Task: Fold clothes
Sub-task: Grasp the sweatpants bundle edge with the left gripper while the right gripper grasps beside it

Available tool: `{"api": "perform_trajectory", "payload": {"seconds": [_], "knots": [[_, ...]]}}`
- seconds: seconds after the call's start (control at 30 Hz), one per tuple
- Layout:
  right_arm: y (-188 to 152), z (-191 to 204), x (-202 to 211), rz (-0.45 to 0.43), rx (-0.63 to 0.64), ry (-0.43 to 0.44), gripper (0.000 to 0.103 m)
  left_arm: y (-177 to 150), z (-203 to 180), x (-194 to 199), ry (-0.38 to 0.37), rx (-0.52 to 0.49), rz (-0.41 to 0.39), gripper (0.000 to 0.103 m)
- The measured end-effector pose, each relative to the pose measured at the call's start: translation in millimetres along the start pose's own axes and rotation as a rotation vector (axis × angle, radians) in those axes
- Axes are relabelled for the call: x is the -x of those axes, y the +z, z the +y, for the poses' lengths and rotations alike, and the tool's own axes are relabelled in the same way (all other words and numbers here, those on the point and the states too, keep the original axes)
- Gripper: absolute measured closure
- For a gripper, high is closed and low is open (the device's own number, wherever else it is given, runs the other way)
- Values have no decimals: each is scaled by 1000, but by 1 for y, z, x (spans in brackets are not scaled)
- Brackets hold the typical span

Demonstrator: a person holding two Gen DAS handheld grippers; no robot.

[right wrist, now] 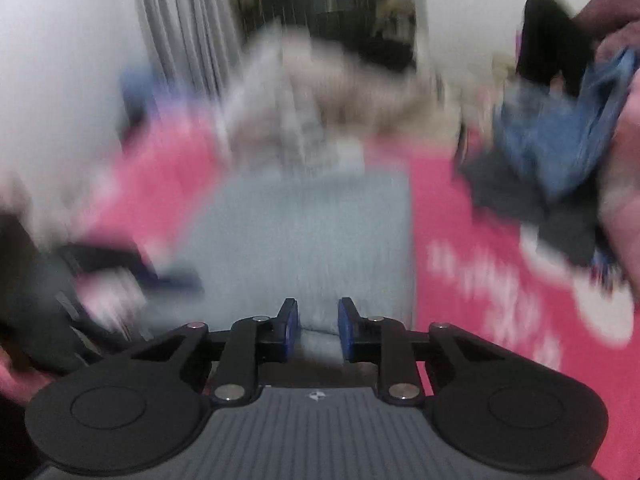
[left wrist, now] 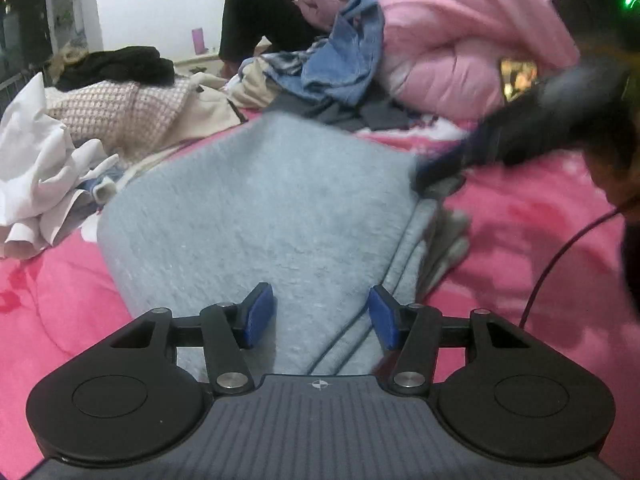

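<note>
Under open left claw point(left wrist: 316, 316): folded grey garment point(left wrist: 256, 216).

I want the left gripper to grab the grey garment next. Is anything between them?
Nothing visible: the left gripper hangs open right over the grey garment, with only bare fabric between its fingers.

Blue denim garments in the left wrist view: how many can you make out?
1: a crumpled blue denim garment in the clothes pile at the far end of the bed, against the pink quilt. More could be buried under the pile.
</note>
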State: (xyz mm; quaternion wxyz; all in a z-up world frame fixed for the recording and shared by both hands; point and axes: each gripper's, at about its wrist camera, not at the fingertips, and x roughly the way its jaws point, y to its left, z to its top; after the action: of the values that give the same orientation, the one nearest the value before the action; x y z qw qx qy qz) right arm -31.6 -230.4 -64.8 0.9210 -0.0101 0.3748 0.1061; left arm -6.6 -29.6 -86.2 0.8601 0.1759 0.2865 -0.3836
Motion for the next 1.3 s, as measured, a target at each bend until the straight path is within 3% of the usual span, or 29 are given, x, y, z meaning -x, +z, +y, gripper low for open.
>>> {"api": "perform_trajectory", "payload": {"seconds": [0.1, 0.17, 0.27, 0.3, 0.4, 0.47, 0.6, 0.63, 0.7, 0.8, 1.07, 1.23, 1.27, 1.3], "knots": [[9, -4, 2, 28, -34, -13, 79, 7, 10, 17, -18, 50, -22, 49], [19, -17, 17, -12, -109, 25, 75, 12, 16, 28, -31, 83, -36, 49], [34, -50, 29, -93, -257, 100, 56, 17, 51, 48, -15, 206, -84, 43], [39, -63, 29, -114, -313, 128, 55, 17, 66, 49, 1, 256, -87, 41], [54, -95, 13, -141, -431, 161, 45, 5, 103, 24, -26, 434, -20, 37], [60, -114, -10, -140, -524, 205, 45, -3, 127, 5, -53, 554, 30, 37], [35, -138, -69, -36, -675, 295, 44, -18, 158, -24, -133, 749, 89, 37], [25, -142, -83, 0, -709, 315, 44, -20, 158, -27, -155, 765, 90, 37], [1, -147, -91, -32, -777, 374, 45, -23, 158, -31, -187, 785, 91, 36], [-5, -145, -87, -21, -760, 446, 44, -28, 162, -37, -232, 809, 84, 35], [19, -154, -119, 8, -773, 566, 42, -30, 174, -52, -304, 901, 74, 34], [23, -147, -114, 50, -746, 737, 42, -34, 170, -48, -298, 939, 46, 34], [24, -145, -113, 55, -736, 754, 42, -34, 169, -48, -294, 942, 42, 34], [26, -145, -114, 61, -729, 745, 49, -34, 169, -49, -292, 949, 40, 34]]}}
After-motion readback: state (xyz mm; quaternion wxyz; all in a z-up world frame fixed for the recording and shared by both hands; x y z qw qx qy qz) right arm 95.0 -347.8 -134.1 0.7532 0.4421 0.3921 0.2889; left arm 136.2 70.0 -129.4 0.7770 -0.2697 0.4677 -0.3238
